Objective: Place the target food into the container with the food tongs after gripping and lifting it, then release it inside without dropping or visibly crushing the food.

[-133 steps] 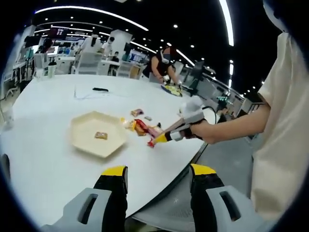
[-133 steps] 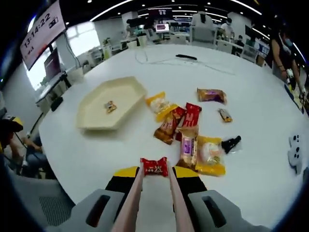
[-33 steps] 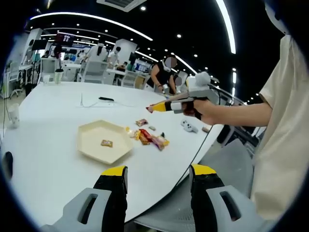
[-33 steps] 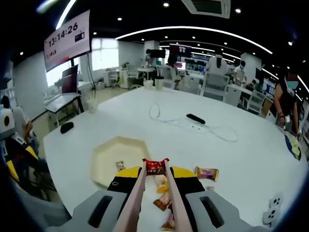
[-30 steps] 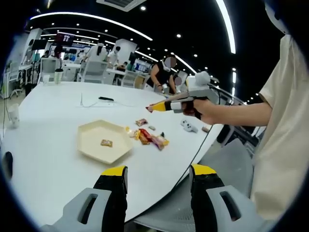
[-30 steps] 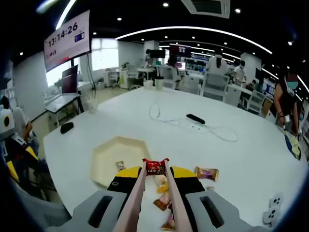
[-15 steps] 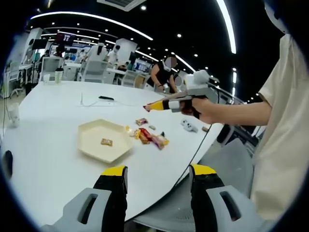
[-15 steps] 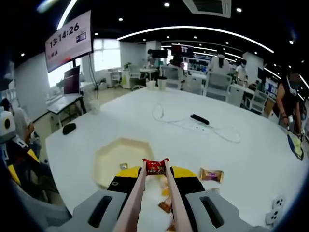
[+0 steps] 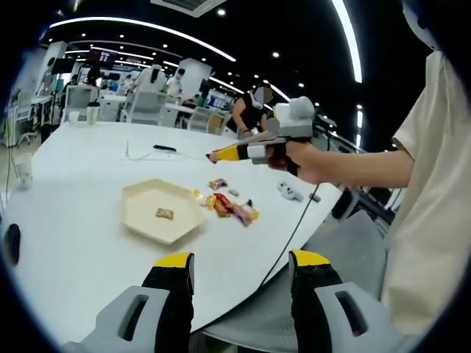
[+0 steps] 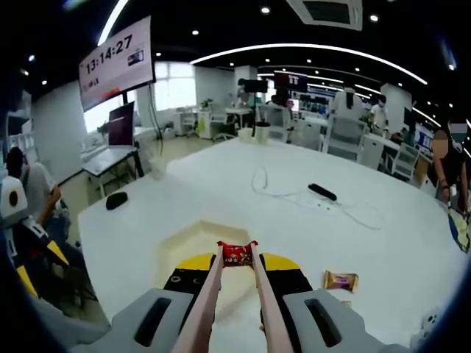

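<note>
**Candy carried over the tray**

Right gripper view shows my right gripper squeezing the food tongs, and the tong tips pinch a small red candy. The candy sits flat between the tips and does not look squashed. I hold it up high, above the white table, so it clears the tray's rim. The cream tray lies right under and behind the candy, so I think I am about ready to lower it in and let go.

Left gripper view shows things the other one hides. From the side I can see my right hand holding the gripper in the air, with the tong tips up above the far side of the tray. I can see one snack already lying in the tray, and a little pile of snacks just beside it on the table. My left gripper stays back near the table edge with its jaws wide apart, holding nothing, because this job needs only one hand.
</note>
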The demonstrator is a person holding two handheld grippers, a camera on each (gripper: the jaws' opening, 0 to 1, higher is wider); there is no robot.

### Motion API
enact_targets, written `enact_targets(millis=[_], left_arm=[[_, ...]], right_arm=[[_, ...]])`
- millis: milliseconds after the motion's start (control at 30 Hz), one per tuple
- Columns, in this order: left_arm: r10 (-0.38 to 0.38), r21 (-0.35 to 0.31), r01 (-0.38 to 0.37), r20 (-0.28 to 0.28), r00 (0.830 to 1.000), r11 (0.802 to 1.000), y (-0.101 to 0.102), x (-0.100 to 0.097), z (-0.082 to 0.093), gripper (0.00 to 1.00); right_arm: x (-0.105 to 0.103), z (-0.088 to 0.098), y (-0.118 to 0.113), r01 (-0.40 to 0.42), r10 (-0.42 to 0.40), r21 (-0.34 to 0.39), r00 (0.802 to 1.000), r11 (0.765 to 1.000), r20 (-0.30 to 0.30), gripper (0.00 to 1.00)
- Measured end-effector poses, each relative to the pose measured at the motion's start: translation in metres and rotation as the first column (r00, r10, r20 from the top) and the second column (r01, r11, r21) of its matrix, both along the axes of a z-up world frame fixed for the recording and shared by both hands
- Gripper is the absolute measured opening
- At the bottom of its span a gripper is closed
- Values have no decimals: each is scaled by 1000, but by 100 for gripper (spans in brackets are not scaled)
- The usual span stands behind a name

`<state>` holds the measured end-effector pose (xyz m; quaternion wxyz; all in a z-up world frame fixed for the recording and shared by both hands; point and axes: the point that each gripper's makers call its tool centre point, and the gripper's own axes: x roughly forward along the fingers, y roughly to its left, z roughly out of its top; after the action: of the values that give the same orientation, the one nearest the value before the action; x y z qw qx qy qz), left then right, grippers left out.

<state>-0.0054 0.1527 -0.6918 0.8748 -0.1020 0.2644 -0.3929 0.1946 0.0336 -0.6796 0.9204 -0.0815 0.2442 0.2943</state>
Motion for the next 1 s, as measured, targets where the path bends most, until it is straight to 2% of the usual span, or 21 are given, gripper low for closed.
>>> enact_targets(millis=[133, 600, 1000], left_arm=[[14, -5, -14, -2, 1000, 1000, 3, -1, -1, 51], [25, -11, -25, -3, 1000, 1000, 6, -4, -2, 51], [39, -12, -39, -3, 999, 999, 10, -5, -2, 51]], right_arm=[[0, 4, 13, -25, 25, 8, 1000, 1000, 6, 22], [1, 18, 35, -74, 74, -4, 996, 997, 42, 22], [1, 15, 44, -104, 104, -9, 994, 995, 31, 22]])
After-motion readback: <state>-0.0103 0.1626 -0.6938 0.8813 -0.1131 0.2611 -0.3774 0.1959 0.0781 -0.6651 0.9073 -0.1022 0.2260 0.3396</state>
